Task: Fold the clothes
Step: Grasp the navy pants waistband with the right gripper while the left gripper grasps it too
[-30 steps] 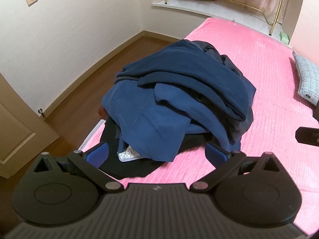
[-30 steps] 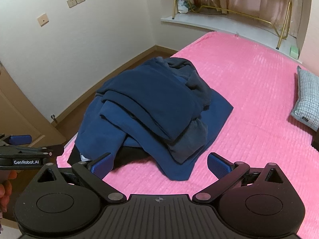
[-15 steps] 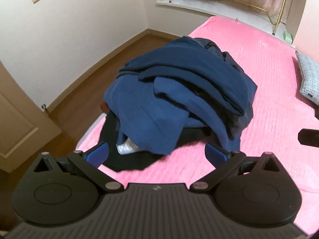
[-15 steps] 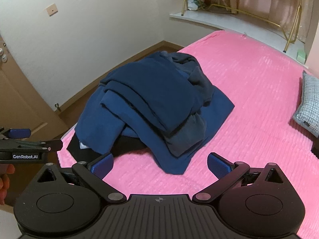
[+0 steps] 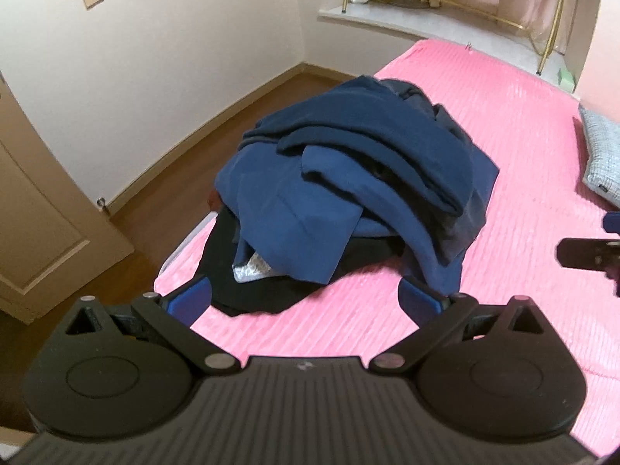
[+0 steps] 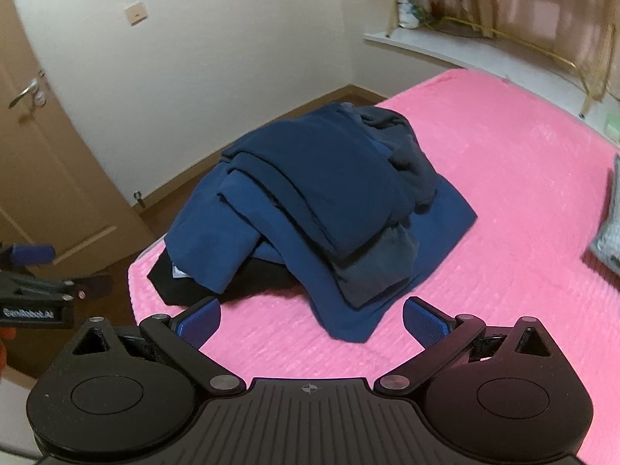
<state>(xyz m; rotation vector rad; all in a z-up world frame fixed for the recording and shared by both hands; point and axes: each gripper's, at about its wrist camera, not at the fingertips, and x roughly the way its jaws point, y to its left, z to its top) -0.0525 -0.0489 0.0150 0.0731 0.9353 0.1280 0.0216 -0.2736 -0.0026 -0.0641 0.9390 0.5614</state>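
While both grippers (image 5: pixel 304 296) (image 6: pixel 312 323) hung with jaws apart, the soft, limp heap (image 5: pixel 348 190) offered a corner (image 6: pixel 348 333) at six o'clock.

"GenRobot.AI" in white letters on side of left hand-held gripper (image 6: pixel 33 271), blurred

The clothes (image 5: pixel 348 178) were soft matt cloth, piled on a ribbed pink bedspread (image 5: pixel 523 147) with a slight sheen. The floor (image 5: pixel 186 170) was smooth brown wood, the wall (image 5: pixel 193 31) matt.
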